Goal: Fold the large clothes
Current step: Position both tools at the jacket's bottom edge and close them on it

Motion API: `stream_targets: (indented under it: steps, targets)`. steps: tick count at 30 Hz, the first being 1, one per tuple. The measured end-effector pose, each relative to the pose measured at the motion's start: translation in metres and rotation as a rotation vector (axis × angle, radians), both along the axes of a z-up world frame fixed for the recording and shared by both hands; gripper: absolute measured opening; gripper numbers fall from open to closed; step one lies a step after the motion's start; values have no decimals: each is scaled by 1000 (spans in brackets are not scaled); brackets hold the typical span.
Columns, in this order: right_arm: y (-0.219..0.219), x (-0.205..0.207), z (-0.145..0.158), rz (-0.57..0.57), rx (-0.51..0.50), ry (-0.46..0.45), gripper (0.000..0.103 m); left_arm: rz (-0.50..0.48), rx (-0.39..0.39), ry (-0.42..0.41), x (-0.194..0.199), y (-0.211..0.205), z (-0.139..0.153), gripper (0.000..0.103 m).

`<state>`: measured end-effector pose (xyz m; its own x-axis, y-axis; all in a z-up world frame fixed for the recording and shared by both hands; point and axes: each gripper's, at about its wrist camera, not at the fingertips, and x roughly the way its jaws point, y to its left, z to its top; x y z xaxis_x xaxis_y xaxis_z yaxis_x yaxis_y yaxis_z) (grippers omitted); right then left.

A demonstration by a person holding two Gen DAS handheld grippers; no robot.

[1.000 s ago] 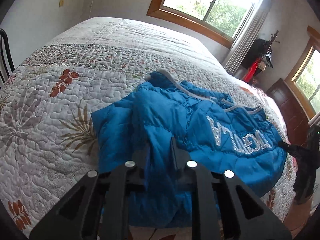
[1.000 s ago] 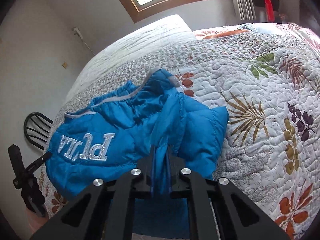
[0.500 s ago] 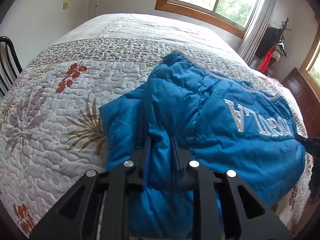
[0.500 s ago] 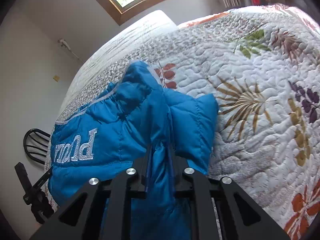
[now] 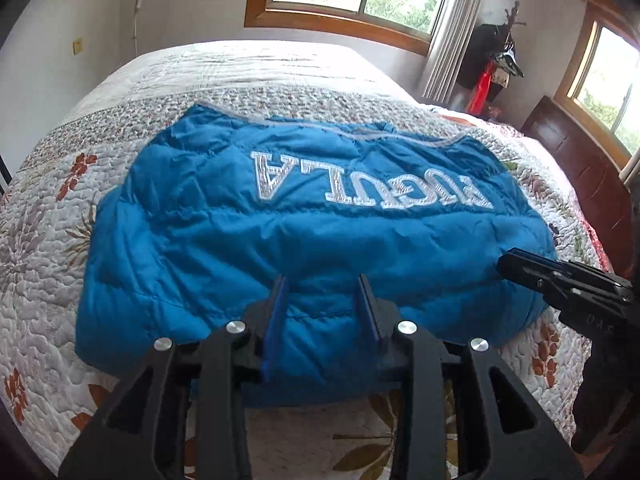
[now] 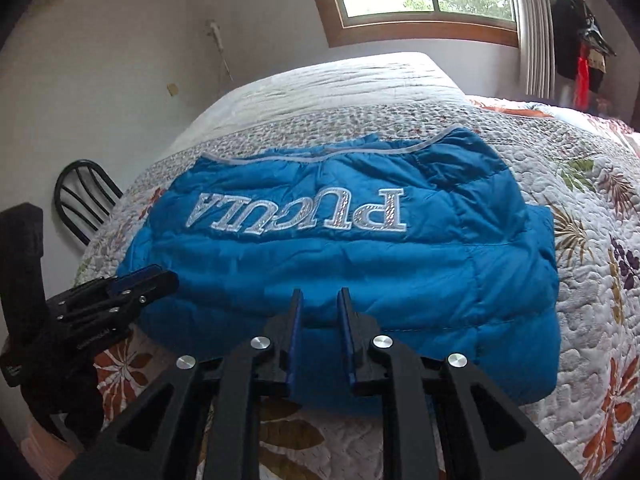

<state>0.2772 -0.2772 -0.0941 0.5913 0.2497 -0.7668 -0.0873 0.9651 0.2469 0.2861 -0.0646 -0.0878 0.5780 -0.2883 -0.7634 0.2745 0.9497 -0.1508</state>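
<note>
A blue puffer jacket (image 5: pixel 304 236) with silver lettering lies folded flat on the quilted bed; it also shows in the right wrist view (image 6: pixel 352 256). My left gripper (image 5: pixel 323 280) is open, its fingers spread just above the jacket's near edge, holding nothing. My right gripper (image 6: pixel 320 294) is open with a narrower gap, also over the near edge and empty. The right gripper shows at the right of the left wrist view (image 5: pixel 516 266). The left gripper shows at the left of the right wrist view (image 6: pixel 148 278).
The floral quilt (image 5: pixel 48 216) covers the whole bed. A black chair (image 6: pixel 86 196) stands by the bed's left side. A dark wooden headboard (image 5: pixel 576 176) and a coat rack (image 5: pixel 500 64) stand at the right, with windows behind.
Both grippers have let go of the jacket fabric and opened. The jacket, which was bunched and lifted, now lies spread flat with its lettering facing up.
</note>
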Motion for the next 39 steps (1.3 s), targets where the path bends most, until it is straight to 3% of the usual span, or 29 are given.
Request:
stream_targets:
  steps: [3,7,13,19,24,39]
  targets:
    - [0,12,-33,5,-16,68,15,-18,28,1,5,-2,-23,36]
    - [-13,18,-45,-13,47,99,6,-21,64,-27,4,-5,-35,36]
    - [-19,6,-37,-27,82,50,6,6,21,-31,-4,1,-28,35]
    - [-17,-23,-14,5,83,-22,11,10,26,-94,-29,-1,-9,47]
    - [-5,-25,-23,1,10,5,11,8,47,-91,-30,-3,-9,48]
    - [-2,-19,-42,-7,-21,32,8,-1,80,-78,-26,-1,-25,50]
